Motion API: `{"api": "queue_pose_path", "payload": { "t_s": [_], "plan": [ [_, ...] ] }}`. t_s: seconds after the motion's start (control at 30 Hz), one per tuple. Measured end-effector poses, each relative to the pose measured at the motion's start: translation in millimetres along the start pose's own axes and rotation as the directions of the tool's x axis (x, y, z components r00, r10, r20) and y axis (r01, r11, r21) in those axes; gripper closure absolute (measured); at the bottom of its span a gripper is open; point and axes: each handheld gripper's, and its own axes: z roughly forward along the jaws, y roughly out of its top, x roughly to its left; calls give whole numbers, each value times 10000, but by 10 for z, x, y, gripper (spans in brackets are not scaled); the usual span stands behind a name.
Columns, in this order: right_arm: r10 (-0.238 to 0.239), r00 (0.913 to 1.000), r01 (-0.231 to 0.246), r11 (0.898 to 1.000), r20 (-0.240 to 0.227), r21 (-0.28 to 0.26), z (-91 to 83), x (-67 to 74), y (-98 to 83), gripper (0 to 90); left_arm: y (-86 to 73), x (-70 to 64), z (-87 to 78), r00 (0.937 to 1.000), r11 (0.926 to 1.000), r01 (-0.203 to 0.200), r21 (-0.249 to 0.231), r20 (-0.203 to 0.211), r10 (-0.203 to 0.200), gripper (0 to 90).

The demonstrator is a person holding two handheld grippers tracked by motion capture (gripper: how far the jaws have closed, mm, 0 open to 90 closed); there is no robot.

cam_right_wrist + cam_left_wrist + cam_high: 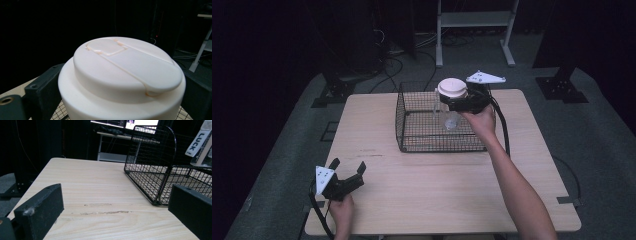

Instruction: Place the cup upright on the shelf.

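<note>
At about seven o'clock on the wooden table (437, 190), the left gripper (348, 169) is resting with its jaws spread wide and nothing between them, aiming toward the wire basket (412, 137) that is sitting at twelve o'clock. Farther right, the right gripper (451, 103) is pinching a clear bottle (451, 119) just under its white lid (452, 88), holding it upright over the basket's far right part; I cannot tell whether its base is touching the basket floor. In the right gripper view the jaws are pressing against either side of the lid (125, 82), which is looking broad, smooth and rigid, with a flip tab moulded on top. The bottle is probably light and looks empty, stiff rather than squashy, but its glossy plastic is likely slippery, so gripping under the lid's overhang seems the safest hold.
</note>
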Motion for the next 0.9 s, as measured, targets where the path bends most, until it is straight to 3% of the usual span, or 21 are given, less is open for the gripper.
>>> {"api": "queue_pose_path", "payload": {
  "t_s": [0.4, 0.77, 0.9],
  "plan": [
    [318, 9993, -324, 9991, 220, 256, 137, -168, -112, 43, 1, -2, 1, 10000, 10000, -19, -5, 0, 19, 0],
    [524, 9980, -549, 9958, 363, 738, 362, -212, -255, 43, 2, 7, 0, 10000, 10000, 8, -16, -7, -8, 0],
    [392, 9985, -424, 9953, 381, 870, 419, -225, -268, 43, 2, 17, -3, 10000, 10000, 68, -62, -22, -68, 0]
  ]
}}
